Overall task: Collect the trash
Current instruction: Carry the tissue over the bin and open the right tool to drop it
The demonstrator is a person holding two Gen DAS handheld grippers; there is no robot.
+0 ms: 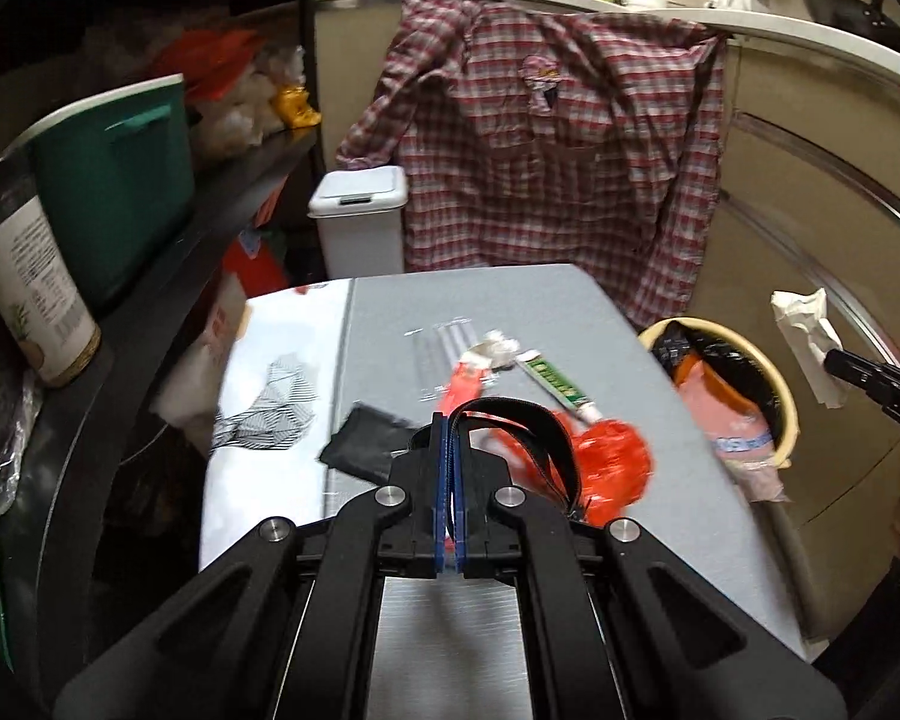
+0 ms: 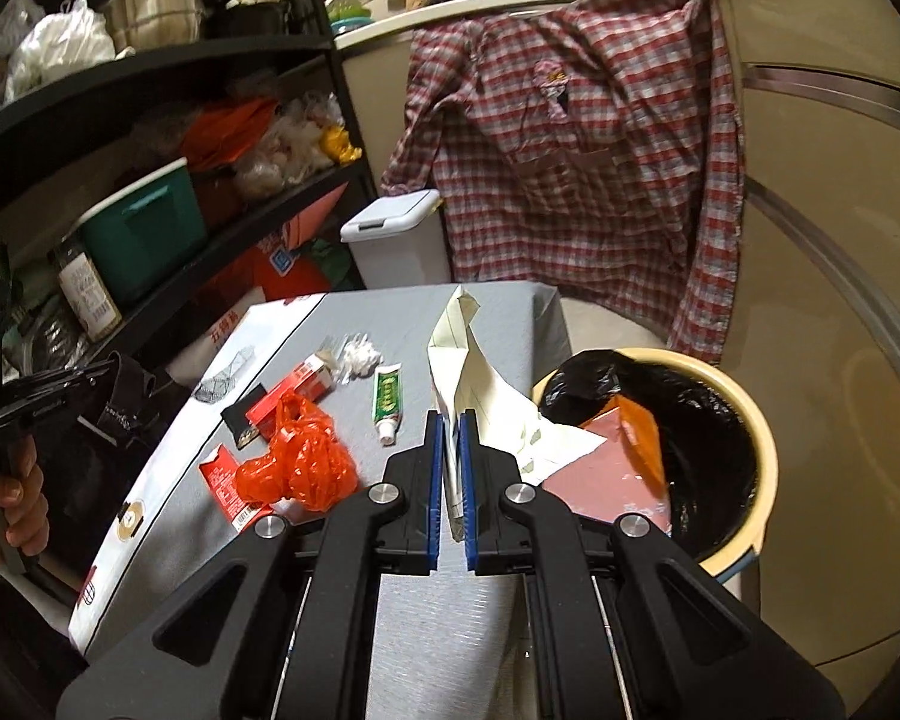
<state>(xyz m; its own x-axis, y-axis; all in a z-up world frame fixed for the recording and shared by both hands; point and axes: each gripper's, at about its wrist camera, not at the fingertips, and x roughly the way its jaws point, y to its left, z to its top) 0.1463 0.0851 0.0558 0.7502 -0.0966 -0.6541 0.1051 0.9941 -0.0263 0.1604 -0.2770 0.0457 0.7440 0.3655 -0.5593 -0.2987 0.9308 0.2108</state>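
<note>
My right gripper point(image 2: 449, 420) is shut on a crumpled sheet of lined white paper point(image 2: 480, 372), held up beside the yellow bin with a black liner point(image 2: 744, 414); the paper also shows in the left wrist view point(image 1: 807, 342). My left gripper point(image 1: 448, 420) is shut on a black strap point(image 1: 540, 444) above the grey table point(image 1: 510, 300). On the table lie a red plastic bag point(image 2: 300, 462), a green toothpaste tube point(image 2: 387, 402), red cartons point(image 2: 294, 390), a white wad point(image 2: 360, 354) and a black packet point(image 1: 366, 438).
A white lidded bin point(image 2: 390, 240) stands behind the table under a hanging plaid shirt point(image 2: 570, 168). Black shelves point(image 2: 150, 120) with a green tub point(image 2: 144, 228) and jars run along the left. The yellow bin holds pink and orange wrappers point(image 2: 618, 450).
</note>
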